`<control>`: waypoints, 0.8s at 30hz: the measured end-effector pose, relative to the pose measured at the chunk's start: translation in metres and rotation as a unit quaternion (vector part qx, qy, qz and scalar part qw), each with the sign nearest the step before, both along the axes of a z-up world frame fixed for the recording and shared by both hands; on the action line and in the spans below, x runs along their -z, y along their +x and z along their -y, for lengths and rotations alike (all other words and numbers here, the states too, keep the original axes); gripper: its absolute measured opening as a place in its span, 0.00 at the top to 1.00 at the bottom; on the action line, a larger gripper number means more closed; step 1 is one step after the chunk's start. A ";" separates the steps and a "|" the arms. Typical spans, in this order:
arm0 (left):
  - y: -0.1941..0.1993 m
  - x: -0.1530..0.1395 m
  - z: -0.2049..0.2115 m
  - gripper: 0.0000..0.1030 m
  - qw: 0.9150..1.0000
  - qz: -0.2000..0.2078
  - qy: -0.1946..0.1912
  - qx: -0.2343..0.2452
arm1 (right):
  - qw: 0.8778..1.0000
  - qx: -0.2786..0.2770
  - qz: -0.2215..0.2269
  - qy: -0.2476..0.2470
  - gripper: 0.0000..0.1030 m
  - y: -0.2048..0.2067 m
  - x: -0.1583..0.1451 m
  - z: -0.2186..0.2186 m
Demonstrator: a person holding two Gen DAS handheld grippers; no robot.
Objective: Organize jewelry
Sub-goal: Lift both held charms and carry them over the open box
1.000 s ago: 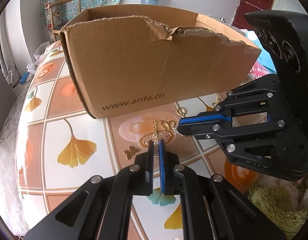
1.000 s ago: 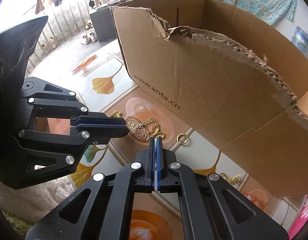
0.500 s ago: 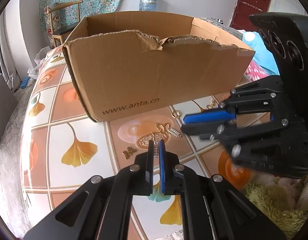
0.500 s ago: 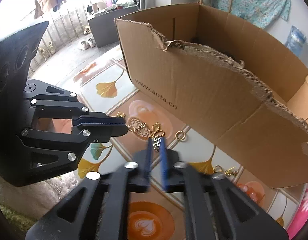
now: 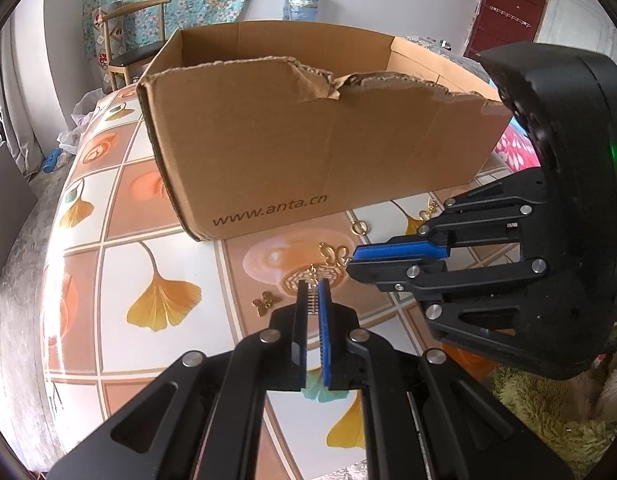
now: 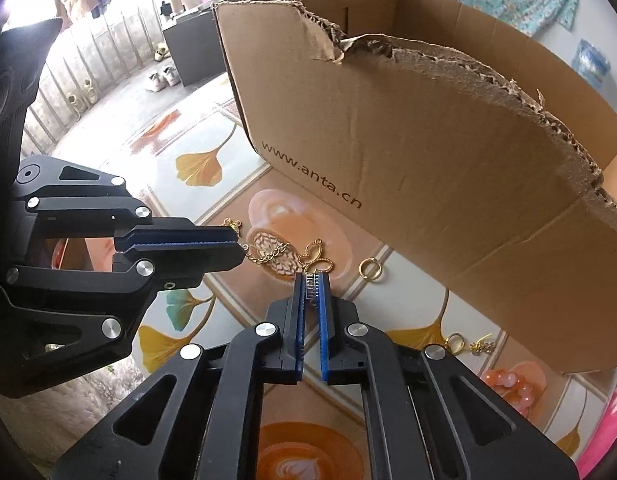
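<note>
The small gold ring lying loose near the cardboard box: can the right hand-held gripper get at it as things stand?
Probably not yet. The small gold ring lies in the open, nothing covering it, but the right hand-held gripper is shut on a silver toothed clasp and must release it first.

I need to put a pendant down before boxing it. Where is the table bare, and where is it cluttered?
Bare: the ginkgo-leaf tiles left of the cardboard box and the left gripper. Crowded: the strip before the box, with the butterfly charm, gold ring and chain, where the right gripper also works.
</note>
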State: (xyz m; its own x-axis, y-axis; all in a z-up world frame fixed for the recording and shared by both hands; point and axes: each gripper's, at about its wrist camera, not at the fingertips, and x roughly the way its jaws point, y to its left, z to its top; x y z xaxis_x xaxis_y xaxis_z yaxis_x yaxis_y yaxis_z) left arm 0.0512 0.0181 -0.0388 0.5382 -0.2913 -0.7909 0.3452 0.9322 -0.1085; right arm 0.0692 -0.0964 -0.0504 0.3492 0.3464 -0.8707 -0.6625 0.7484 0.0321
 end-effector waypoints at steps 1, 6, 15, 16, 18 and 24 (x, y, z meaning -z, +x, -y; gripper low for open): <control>0.000 0.000 0.000 0.96 1.000 -0.001 -0.001 0.000 | 1.000 0.001 0.001 0.001 0.96 0.000 0.000 0.000; 0.001 0.000 -0.003 0.96 1.000 0.000 -0.001 0.000 | 1.000 0.011 -0.003 0.013 0.96 -0.001 0.000 0.004; -0.004 -0.010 -0.006 0.96 1.000 0.013 0.000 0.005 | 0.999 0.017 0.011 0.030 0.96 -0.006 -0.021 0.012; -0.005 -0.015 -0.006 0.96 1.000 0.018 0.000 0.007 | 0.999 0.018 0.014 0.034 0.96 -0.007 -0.025 0.015; -0.006 -0.025 -0.007 0.96 1.000 0.027 -0.003 0.010 | 0.998 0.020 0.025 0.046 0.96 -0.010 -0.040 0.021; -0.005 -0.074 -0.017 0.96 0.997 0.059 -0.040 0.019 | 0.993 0.020 0.057 0.105 0.96 -0.011 -0.093 0.038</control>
